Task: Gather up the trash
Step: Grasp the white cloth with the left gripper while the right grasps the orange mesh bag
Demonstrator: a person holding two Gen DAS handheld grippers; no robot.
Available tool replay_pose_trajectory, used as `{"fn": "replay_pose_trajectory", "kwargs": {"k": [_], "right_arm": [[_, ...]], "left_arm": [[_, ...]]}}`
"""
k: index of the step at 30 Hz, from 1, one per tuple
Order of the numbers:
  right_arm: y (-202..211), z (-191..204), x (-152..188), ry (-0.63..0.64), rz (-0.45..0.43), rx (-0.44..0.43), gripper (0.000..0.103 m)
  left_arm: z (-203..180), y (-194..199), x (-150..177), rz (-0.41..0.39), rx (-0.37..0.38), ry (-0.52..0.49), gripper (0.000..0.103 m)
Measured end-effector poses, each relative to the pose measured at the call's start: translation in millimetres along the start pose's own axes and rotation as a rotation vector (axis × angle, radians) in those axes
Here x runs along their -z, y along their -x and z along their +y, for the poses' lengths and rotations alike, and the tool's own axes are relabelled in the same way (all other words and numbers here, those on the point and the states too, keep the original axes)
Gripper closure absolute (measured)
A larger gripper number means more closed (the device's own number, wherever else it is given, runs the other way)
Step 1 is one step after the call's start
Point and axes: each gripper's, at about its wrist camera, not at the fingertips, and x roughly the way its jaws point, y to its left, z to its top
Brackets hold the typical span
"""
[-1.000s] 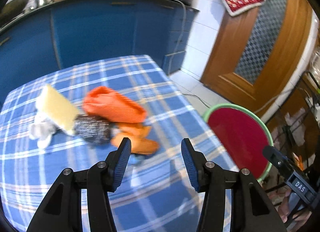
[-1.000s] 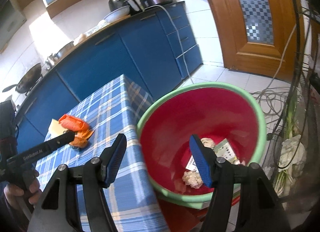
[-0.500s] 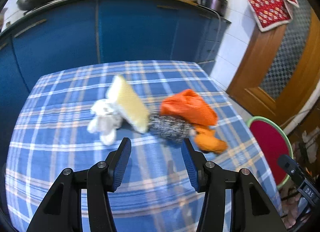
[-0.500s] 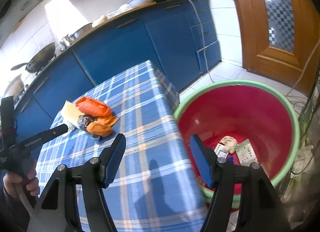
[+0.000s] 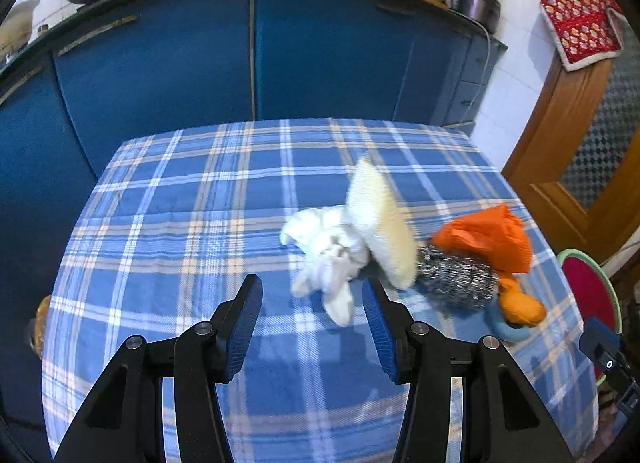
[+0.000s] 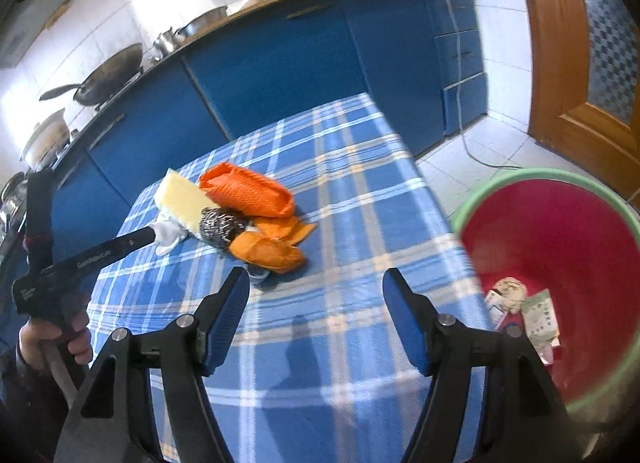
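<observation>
On the blue checked tablecloth (image 5: pixel 192 223) lies a pile: a white crumpled tissue (image 5: pixel 328 255), a yellow sponge (image 5: pixel 380 231), a steel-wool scrubber (image 5: pixel 456 279), an orange bag (image 5: pixel 484 235) and an orange scrap (image 5: pixel 520 307). My left gripper (image 5: pixel 314 323) is open and holds nothing, with the tissue just beyond its fingertips. In the right wrist view its tip (image 6: pixel 150 237) is at the edge of the tissue (image 6: pixel 170 235). My right gripper (image 6: pixel 316 315) hangs open and empty over the table's near right part, short of the orange scrap (image 6: pixel 268 251). The red bin (image 6: pixel 520 179) holds paper scraps (image 6: pixel 520 303).
The green-rimmed bin (image 5: pixel 576 259) stands on the floor just off the table's right edge. Blue kitchen cabinets (image 5: pixel 256 63) run behind the table, with pans on top. A wooden door (image 6: pixel 568 63) and a cable on the tiled floor (image 6: pixel 468 143) are at the right.
My left gripper swung left across the table and closer to the tissue. My right gripper moved from above the bin to over the table, and the bin slid to the right of its view.
</observation>
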Motion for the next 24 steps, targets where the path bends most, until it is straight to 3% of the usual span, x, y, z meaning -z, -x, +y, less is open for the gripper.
{"fn": "replay_pose_trajectory", "kwargs": {"k": [17,20,22,24], "right_arm": [[-64,29,-17,0.035,0.092,-0.015,0.033],[-70,28,-16,0.027,0.103,-0.026,0.038],[-74,27,-16,0.024,0.114,-0.034,0.043],[-75,28,-15,0.033,0.111,-0.04,0.05]], "left_arm": [[-1,-44,-10,0.053,0.064,0.02,0.05],[-2,-46,-9,0.054,0.077,0.017,0.059],[-2,-47,-9,0.057,0.093,0.017,0.074],[-4,-48,-10,0.057,0.109,0.017,0.081]]}}
